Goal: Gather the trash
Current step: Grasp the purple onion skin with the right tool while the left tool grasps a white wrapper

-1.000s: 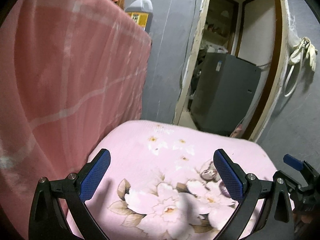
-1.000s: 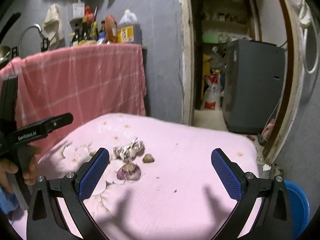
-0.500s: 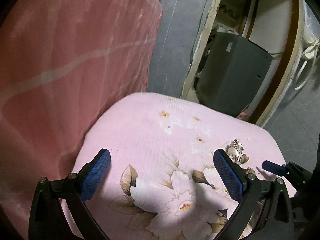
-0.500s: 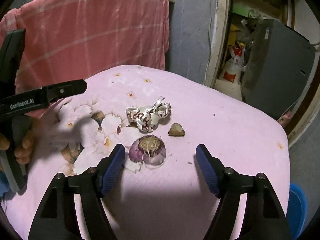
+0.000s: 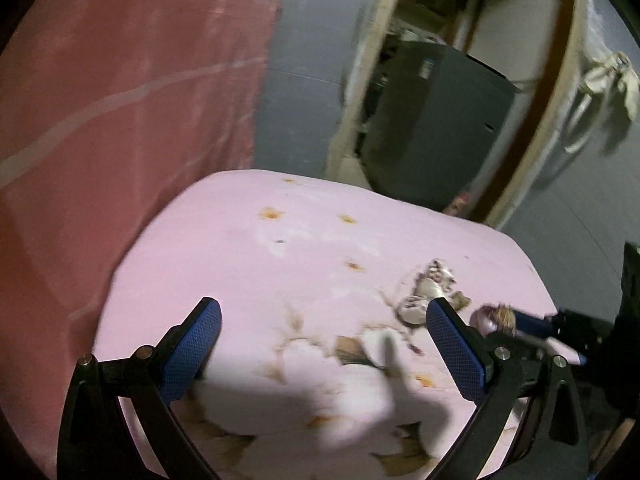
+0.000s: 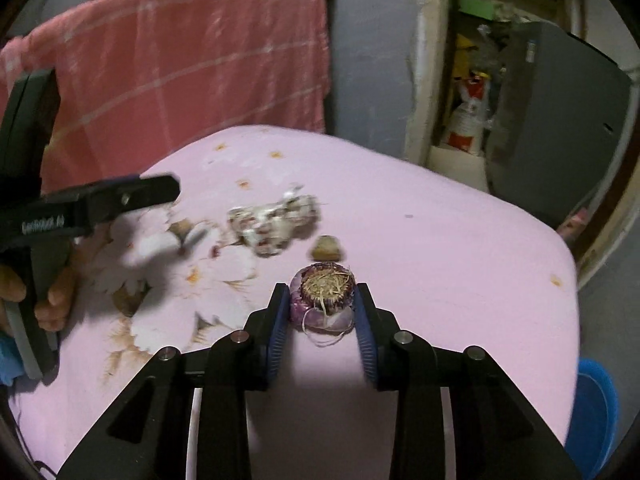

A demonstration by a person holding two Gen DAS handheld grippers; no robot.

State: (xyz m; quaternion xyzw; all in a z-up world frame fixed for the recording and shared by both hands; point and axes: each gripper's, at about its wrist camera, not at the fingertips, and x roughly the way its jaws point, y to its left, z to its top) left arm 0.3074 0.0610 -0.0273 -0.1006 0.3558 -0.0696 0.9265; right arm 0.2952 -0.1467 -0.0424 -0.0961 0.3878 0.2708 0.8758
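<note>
Three bits of trash lie on a pink flowered table cover (image 6: 440,240): a purple onion end with dry roots (image 6: 325,298), a small brown scrap (image 6: 326,248) and a crumpled white printed wrapper (image 6: 276,224). My right gripper (image 6: 322,312) has its blue pads closed against both sides of the onion end, which rests on the cover. My left gripper (image 5: 320,344) is open and empty above the cover's left part; the wrapper (image 5: 424,292) and the onion end (image 5: 492,316) lie by its right finger. The left gripper also shows at the left of the right wrist view (image 6: 100,204).
A pink checked cloth (image 6: 192,72) hangs over a counter behind the table, with bottles on top. A doorway on the right shows a grey cabinet (image 6: 560,128) and bags. A blue bin (image 6: 592,412) stands on the floor at the table's right.
My right gripper has moved forward and down and closed its pads on the onion end. My left gripper has swung right, so the wrapper and onion end are now beside its right finger.
</note>
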